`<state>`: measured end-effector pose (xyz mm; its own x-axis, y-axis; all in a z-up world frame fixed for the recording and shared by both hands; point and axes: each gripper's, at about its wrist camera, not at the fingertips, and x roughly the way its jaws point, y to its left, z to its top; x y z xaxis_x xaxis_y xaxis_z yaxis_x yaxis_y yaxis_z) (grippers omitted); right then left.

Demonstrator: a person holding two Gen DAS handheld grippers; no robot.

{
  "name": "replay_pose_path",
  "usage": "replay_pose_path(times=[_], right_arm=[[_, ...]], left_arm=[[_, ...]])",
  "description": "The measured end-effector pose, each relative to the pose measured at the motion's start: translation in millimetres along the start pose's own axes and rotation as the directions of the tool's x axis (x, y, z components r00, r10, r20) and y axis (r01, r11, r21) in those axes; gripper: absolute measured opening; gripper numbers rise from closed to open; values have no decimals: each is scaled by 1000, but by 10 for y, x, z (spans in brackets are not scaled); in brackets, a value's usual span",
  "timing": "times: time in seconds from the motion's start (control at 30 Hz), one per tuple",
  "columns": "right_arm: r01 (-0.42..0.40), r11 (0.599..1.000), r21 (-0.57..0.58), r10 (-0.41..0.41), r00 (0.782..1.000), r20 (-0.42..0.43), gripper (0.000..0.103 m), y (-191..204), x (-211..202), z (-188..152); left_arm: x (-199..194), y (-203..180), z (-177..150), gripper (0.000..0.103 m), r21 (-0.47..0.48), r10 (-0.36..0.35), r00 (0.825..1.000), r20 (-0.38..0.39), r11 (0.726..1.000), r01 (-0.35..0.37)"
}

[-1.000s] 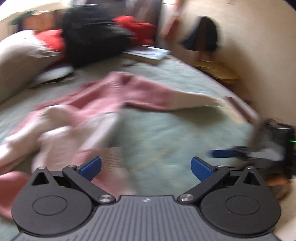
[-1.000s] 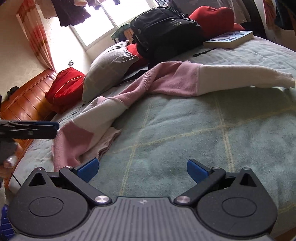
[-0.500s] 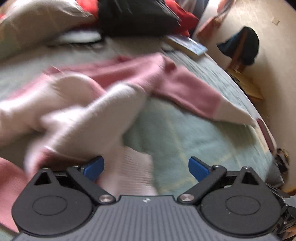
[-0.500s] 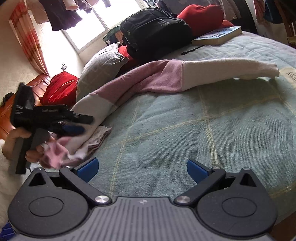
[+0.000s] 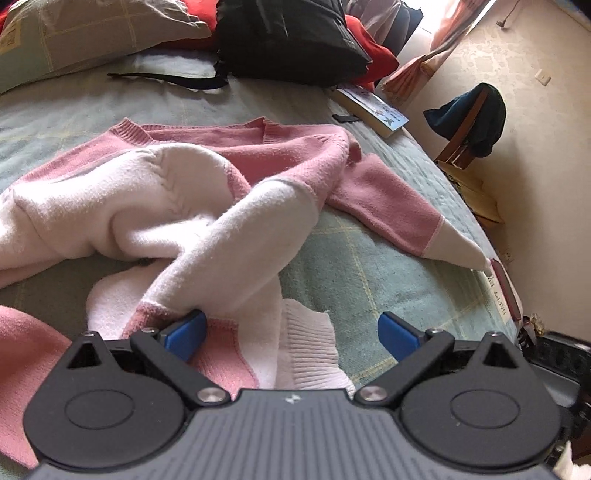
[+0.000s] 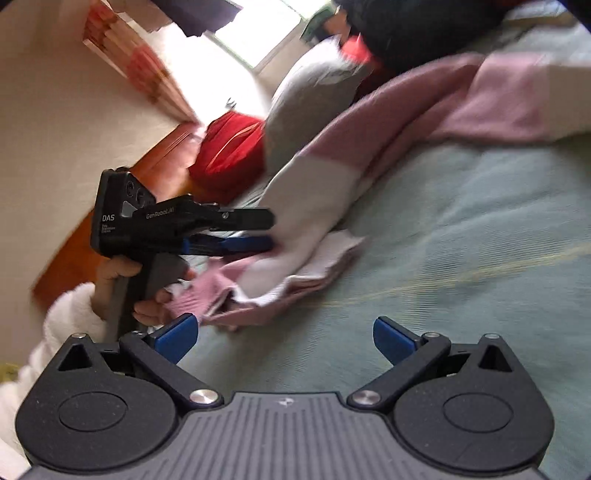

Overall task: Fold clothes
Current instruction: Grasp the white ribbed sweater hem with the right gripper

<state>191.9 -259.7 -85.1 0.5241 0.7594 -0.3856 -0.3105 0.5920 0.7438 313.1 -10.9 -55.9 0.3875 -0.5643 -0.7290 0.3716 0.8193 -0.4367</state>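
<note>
- Left wrist view: the left gripper [image 5: 291, 330] stood with its blue-tipped jaws wide apart, holding nothing; a white sleeve of the pink-and-white knitted sweater [image 5: 207, 206] lay against its left fingertip [image 5: 184, 332].
- The sweater lay rumpled on the pale green quilted bed cover [image 5: 373, 269], its ribbed collar toward the head of the bed and one pink sleeve with a white cuff stretched toward the bed's right edge.
- Near the head of the bed lay a grey-green pillow [image 5: 85, 33], a black backpack [image 5: 291, 37] and a thin paperback book [image 5: 373, 110].
- Right wrist view (blurred): the right gripper [image 6: 284, 338] was spread wide and empty above the bare bed cover [image 6: 461, 229].
- The left gripper [image 6: 236, 232], held in a hand [image 6: 147, 291] with a white fleecy sleeve [image 6: 55, 332], hung over the sweater's [image 6: 317, 192] folded corner, near the bed's left edge.
- A red cushion [image 6: 229, 151] lay beside the pillow [image 6: 306, 107].
</note>
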Motion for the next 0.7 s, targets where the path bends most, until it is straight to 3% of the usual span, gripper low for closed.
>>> replay_pose_path(times=[0.17,0.33,0.43,0.5,0.57,0.63,0.7], right_arm=[[-72,994,79,75,996,-44,101,-149,426,175],[-70,989,133,76,996,-38,93,-257,669,401],[-63,985,163,70,997,-41,74,-347,821,515],[-47,982,183,55,998,-35,45,-441,907,532],[-42,977,209,49,998,-29,31,-501,931,508],[-39,981,190,46,998,-35,29,-467,932,463],[-3,989,149,10,999,-45,18,-399,935,431]], left_arm=[[-3,75,-9,99,-7,-22,1000,2,1000,22],[6,151,1,99,-19,-46,999,5,999,47],[1,227,3,99,-46,-72,997,15,996,73],[-9,268,4,99,-64,-90,996,21,994,91],[-19,305,4,99,-81,-105,994,28,991,107],[-26,308,0,99,-86,-110,993,33,990,113],[-38,285,-5,99,-88,-106,994,40,990,109]])
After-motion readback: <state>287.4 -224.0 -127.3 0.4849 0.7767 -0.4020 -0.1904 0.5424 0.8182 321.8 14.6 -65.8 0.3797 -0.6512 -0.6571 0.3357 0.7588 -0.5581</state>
